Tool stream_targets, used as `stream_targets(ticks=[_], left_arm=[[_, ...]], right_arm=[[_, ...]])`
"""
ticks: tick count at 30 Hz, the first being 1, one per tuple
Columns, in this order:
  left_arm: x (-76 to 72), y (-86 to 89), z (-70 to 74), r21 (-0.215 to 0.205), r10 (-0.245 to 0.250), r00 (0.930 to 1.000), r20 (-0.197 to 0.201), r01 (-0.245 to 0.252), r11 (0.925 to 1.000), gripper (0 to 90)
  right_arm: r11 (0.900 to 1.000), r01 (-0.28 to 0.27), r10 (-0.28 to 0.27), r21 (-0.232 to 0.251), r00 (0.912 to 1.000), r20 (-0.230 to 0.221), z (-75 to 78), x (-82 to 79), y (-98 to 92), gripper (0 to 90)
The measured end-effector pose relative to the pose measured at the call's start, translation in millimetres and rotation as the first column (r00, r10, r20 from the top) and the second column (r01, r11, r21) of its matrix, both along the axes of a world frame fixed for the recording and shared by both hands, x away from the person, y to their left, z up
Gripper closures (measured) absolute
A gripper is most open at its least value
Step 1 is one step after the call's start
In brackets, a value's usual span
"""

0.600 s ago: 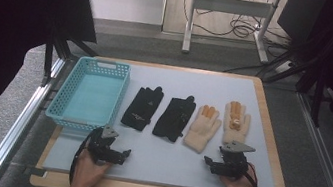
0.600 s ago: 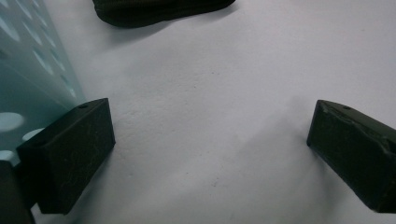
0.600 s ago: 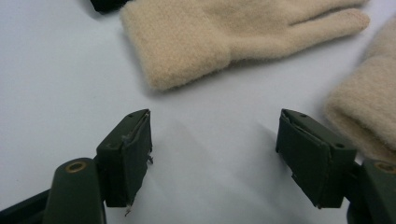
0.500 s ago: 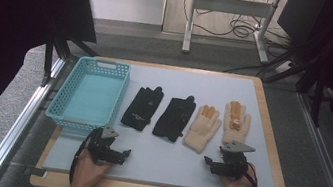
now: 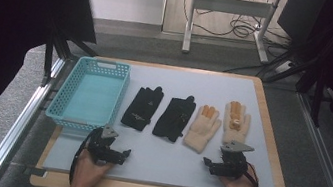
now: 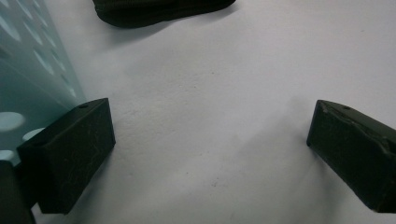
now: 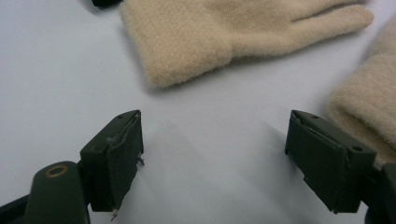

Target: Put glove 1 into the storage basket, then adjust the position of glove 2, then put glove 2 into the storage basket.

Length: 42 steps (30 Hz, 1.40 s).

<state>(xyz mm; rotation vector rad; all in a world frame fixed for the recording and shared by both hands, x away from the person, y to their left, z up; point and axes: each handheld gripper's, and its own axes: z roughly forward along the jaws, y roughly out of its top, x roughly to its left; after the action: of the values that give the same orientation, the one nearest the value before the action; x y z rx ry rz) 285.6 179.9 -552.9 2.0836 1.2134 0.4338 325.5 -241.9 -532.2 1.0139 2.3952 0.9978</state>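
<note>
Two black gloves point(image 5: 159, 112) and two cream gloves point(image 5: 218, 124) lie flat in a row (fingers pointing away) on the bench point(image 5: 179, 161).

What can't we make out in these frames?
- Left black glove: left gripper view, cut off by the top edge.
- Cream glove: right gripper view, fingertips cut off by the top and right edges.
- Small print on the left black glove, high view: too small to read.
- Basket: left gripper view, blurred, cut off at the left edge.
</note>
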Motion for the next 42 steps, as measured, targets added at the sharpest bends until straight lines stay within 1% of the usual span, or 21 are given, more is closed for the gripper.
stream_targets(ticks=[7, 10, 14, 18, 23, 27, 28, 32, 36, 40, 42], left_arm=[[0.0, 0.0, 0.0, 0.0, 0.0, 1.0, 0.0, 0.0, 1.0, 1.0], [0.0, 0.0, 0.0, 0.0, 0.0, 1.0, 0.0, 0.0, 1.0, 1.0], [0.0, 0.0, 0.0, 0.0, 0.0, 1.0, 0.0, 0.0, 1.0, 1.0], [0.0, 0.0, 0.0, 0.0, 0.0, 1.0, 0.0, 0.0, 1.0, 1.0], [0.0, 0.0, 0.0, 0.0, 0.0, 1.0, 0.0, 0.0, 1.0, 1.0], [0.0, 0.1, 0.0, 0.0, 0.0, 1.0, 0.0, 0.0, 1.0, 1.0], [0.0, 0.1, 0.0, 0.0, 0.0, 1.0, 0.0, 0.0, 1.0, 1.0], [0.0, 0.1, 0.0, 0.0, 0.0, 1.0, 0.0, 0.0, 1.0, 1.0], [0.0, 0.1, 0.0, 0.0, 0.0, 1.0, 0.0, 0.0, 1.0, 1.0], [0.0, 0.1, 0.0, 0.0, 0.0, 1.0, 0.0, 0.0, 1.0, 1.0], [0.0, 0.1, 0.0, 0.0, 0.0, 1.0, -0.001, 0.0, 1.0, 1.0]], right_arm=[[1.0, 0.01, -0.01, 0.003, 0.9999, -0.002, 0.1, -0.4, 0.5, 18.6], [1.0, 0.024, -0.024, 0.005, 0.9997, -0.007, 0.7, -0.7, 1.5, 19.3], [1.0, 0.028, -0.028, -0.004, 0.9995, -0.013, 3.7, -0.6, 1.4, 22.2], [0.999, 0.028, -0.028, 0.031, 0.9995, -0.012, 8.8, -0.3, -1.1, 23.3], [0.999, 0.018, -0.017, 0.046, 0.9997, -0.019, 12.4, 2.2, 0.7, 23.3], [0.998, 0.02, -0.018, 0.054, 0.9994, -0.029, 14.2, 5.5, 3.4, 23.2], [0.998, 0.014, -0.012, 0.063, 0.9995, -0.03, 16.6, 8.3, 6.4, 23.2], [0.997, 0.003, -0.001, 0.073, 0.9996, -0.029, 21.0, 13.4, 13.4, 23.3], [0.997, -0.003, 0.005, 0.073, 0.9997, -0.022, 24.2, 18.6, 18.5, 23.6], [0.996, -0.031, 0.032, 0.087, 0.9993, -0.018, 29.7, 28.6, 29.0, 29.9], [0.996, -0.038, 0.039, 0.084, 0.999, -0.02, 32.0, 33.5, 34.8, 32.2]])
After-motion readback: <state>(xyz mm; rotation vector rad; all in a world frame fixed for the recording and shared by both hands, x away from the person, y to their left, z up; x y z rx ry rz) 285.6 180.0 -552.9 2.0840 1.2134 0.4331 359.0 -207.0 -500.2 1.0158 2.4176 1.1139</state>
